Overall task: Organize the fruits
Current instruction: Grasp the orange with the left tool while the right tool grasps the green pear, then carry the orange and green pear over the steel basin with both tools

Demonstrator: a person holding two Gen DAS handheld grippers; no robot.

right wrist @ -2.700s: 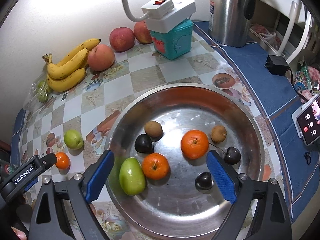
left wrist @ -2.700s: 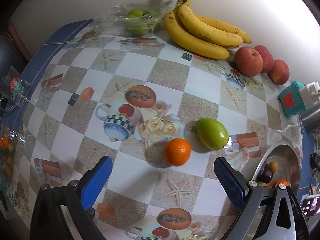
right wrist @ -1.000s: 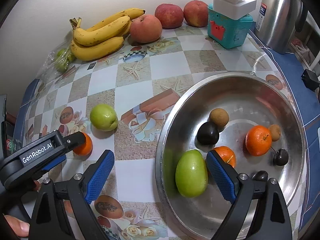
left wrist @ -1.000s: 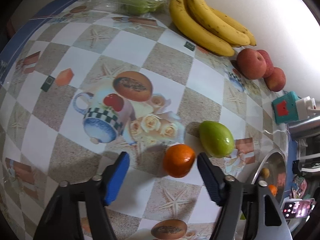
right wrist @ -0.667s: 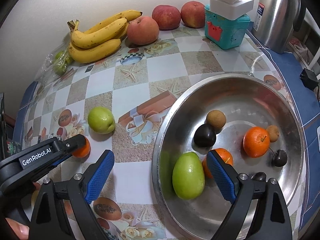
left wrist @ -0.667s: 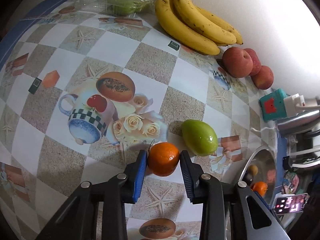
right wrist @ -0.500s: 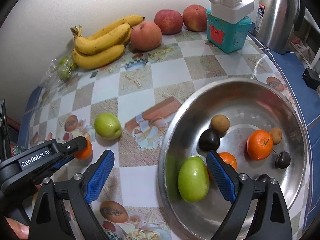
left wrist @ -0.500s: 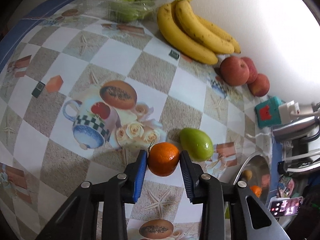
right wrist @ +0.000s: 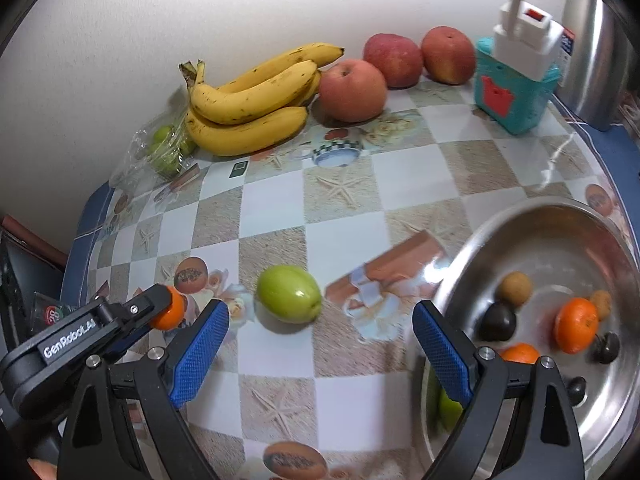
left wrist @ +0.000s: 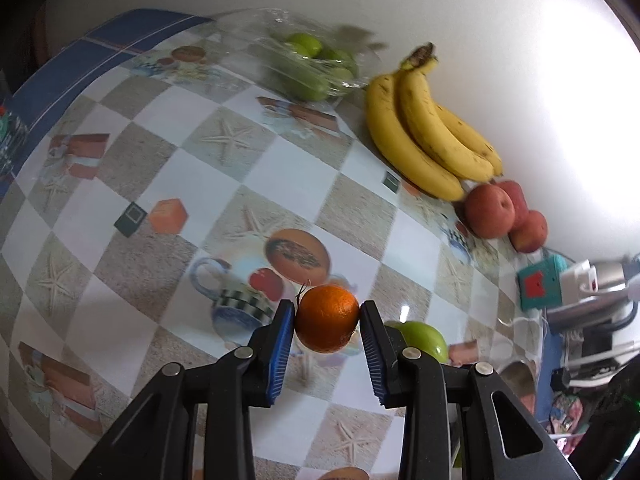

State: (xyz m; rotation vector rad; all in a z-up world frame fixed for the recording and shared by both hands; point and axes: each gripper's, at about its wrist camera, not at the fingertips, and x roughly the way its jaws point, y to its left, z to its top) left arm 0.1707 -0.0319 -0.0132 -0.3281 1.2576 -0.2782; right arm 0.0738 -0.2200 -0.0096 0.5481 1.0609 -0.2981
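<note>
My left gripper (left wrist: 327, 322) is shut on a small orange (left wrist: 327, 323), which hangs a little above the patterned tablecloth. The right wrist view shows that same orange (right wrist: 170, 312) pinched at the left gripper's tip, low on the left. A green fruit (right wrist: 289, 294) lies on the cloth just right of it, seen partly behind the finger as the green fruit (left wrist: 426, 340) in the left wrist view. My right gripper (right wrist: 320, 340) stands open and empty above the cloth, near the green fruit. The steel bowl (right wrist: 516, 216) at the right holds two oranges, a green fruit and several small dark and brown fruits.
Bananas (right wrist: 248, 112) and three red apples (right wrist: 352, 90) line the back wall. A clear bag of green fruits (right wrist: 164, 152) lies at the back left. A teal box (right wrist: 514, 92) with a white plug block and a steel kettle (right wrist: 600, 60) stand at the back right.
The left gripper closed on the orange and lifted it off the cloth. The right gripper swung left, away from the bowl, and now hangs over the cloth by the green fruit.
</note>
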